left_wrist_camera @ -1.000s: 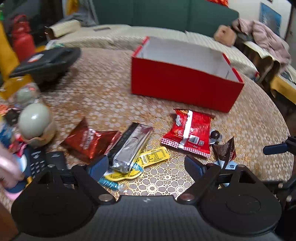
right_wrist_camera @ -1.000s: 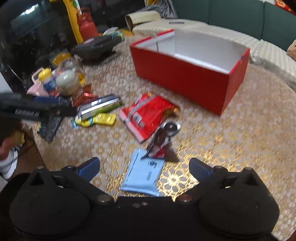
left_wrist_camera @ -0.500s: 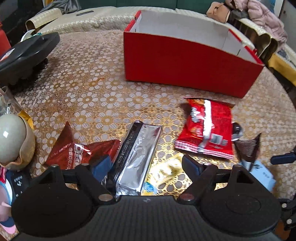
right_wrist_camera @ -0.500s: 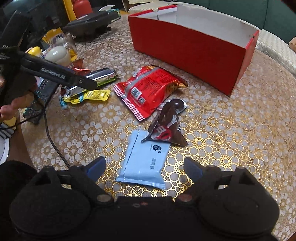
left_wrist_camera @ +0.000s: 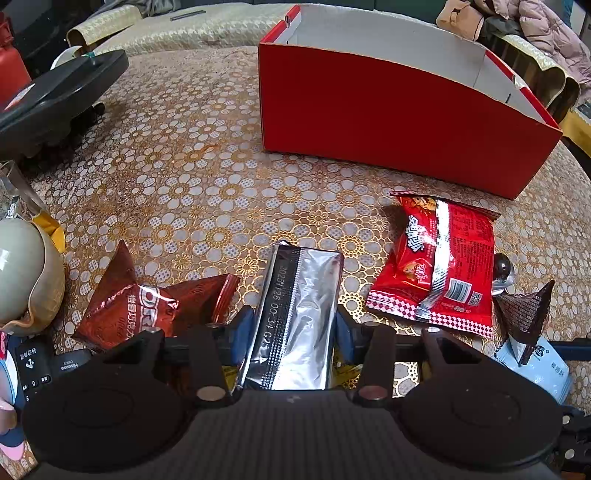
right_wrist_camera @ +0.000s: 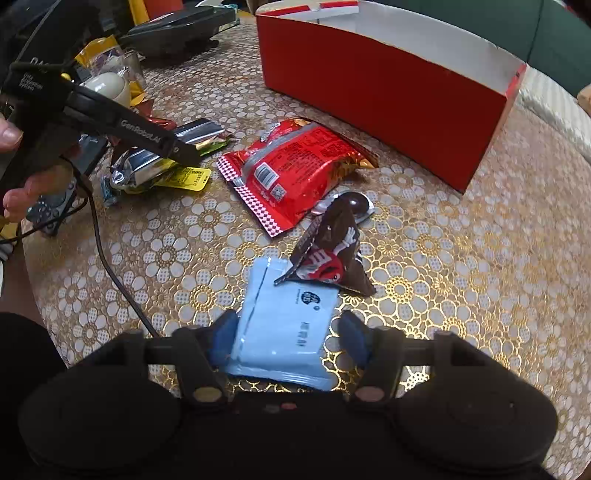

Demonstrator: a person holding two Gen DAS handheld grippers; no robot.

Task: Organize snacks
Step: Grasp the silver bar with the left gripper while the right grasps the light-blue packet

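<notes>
Everywhere, gold floral tablecloth (left_wrist_camera: 207,192), green sofa (right_wrist_camera: 554,33).

Both wrist views look low across the table (left_wrist_camera: 207,155) toward the shared red box (right_wrist_camera: 388,88).

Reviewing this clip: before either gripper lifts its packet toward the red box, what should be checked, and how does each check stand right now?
1. Left gripper straddles the silver packet, pads at both edges: ok.
2. Left grip firm enough to lift: cannot tell.
3. Right gripper around the blue packet: ok, though a gap shows at the right pad, so not shut.
4. Blue packet free to lift: not ok, the brown M&M's bag overlaps its far end.
5. Red box open on top: ok.
6. Yellow packet under the silver one clear of the pads: cannot tell.
</notes>
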